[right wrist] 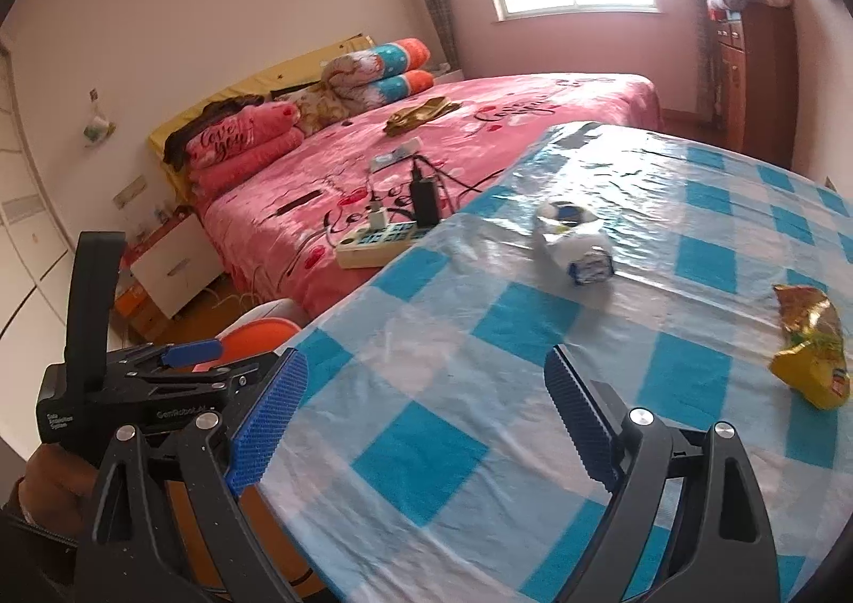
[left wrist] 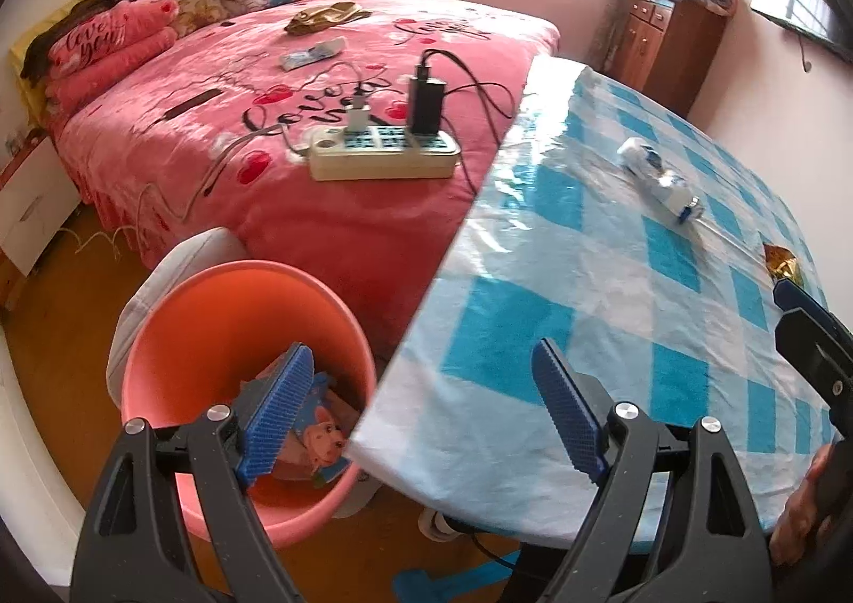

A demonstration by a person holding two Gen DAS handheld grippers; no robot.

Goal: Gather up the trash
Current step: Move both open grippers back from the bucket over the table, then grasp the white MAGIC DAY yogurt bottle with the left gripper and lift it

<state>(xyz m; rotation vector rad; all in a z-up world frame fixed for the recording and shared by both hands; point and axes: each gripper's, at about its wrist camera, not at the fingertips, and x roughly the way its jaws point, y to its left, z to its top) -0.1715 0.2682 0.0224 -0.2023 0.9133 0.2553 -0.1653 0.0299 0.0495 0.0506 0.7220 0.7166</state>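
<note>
Hovering with both jaws spread and nothing between them, the left claw (left wrist: 421,411) is seen straddling the tabletop (left wrist: 613,283) edge, above an orange bin (left wrist: 160,336) that already holds a printed wrapper (left wrist: 320,437), while the right claw (right wrist: 426,421) is likewise spread and empty over the checked cloth. A crumpled white and blue wrapper (right wrist: 573,243) lies well ahead of the right claw, and a yellow snack bag (right wrist: 813,352) lies to its right, nearer. Both pieces are judged light and slippery, so either could be nudged away on the glossy cloth or dropped beside the bin if pinched by a loose corner.
</note>
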